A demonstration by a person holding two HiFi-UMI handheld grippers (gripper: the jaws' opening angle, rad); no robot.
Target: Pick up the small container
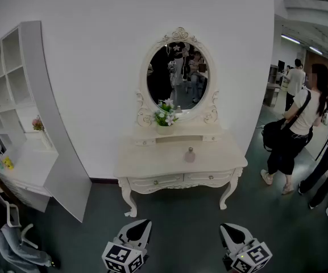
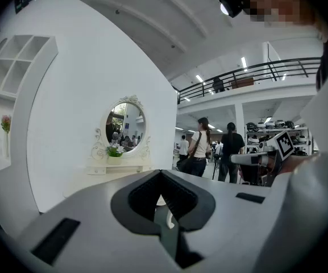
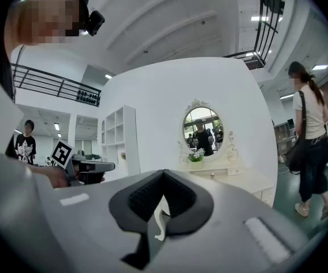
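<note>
The small container, a pinkish little bottle with a cap, stands near the middle of the white dressing table, seen in the head view. It also shows as a tiny shape on the tabletop in the right gripper view as the small container. Both grippers are well short of the table, over the dark floor. My left gripper is shut with nothing in it, its jaws meeting at the tip. My right gripper is likewise shut and empty, as the right gripper shows. In the left gripper view the jaws hide the container.
An oval mirror and a flower pot sit at the table's back. A white shelf unit with a desk stands at the left, with a seated person below it. Several people stand at the right.
</note>
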